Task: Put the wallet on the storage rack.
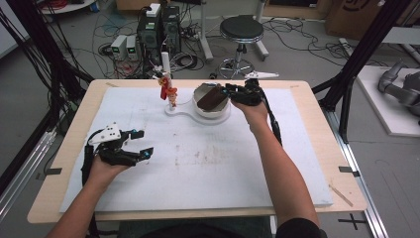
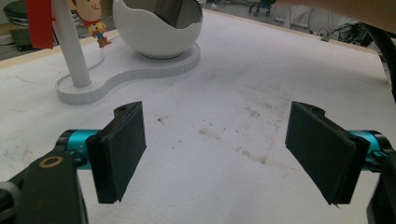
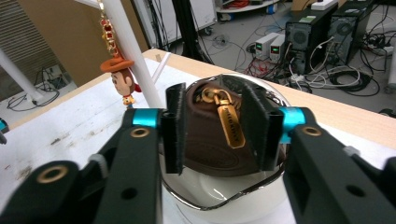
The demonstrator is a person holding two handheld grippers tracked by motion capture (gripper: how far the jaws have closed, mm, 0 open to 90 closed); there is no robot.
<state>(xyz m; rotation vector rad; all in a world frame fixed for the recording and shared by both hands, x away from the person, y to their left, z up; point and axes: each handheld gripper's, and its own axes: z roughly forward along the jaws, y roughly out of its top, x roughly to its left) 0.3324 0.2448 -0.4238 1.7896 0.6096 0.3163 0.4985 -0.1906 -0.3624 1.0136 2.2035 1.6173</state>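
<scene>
Brown pouch (image 3: 210,140) in the egg-shaped bowl (image 1: 214,110), straddled by right gripper (image 3: 217,126), part-open, pads hardly gripping (grip unclear). Long axis across the jaws. Left gripper (image 2: 224,144) wide, empty, well apart.

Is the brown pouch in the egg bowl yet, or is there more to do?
Nearly done. The brown pouch already sits in the egg bowl. The right tool has its jaws around the pouch, seemingly loose. Left to do: lift that tool away. The left tool waits open.
</scene>
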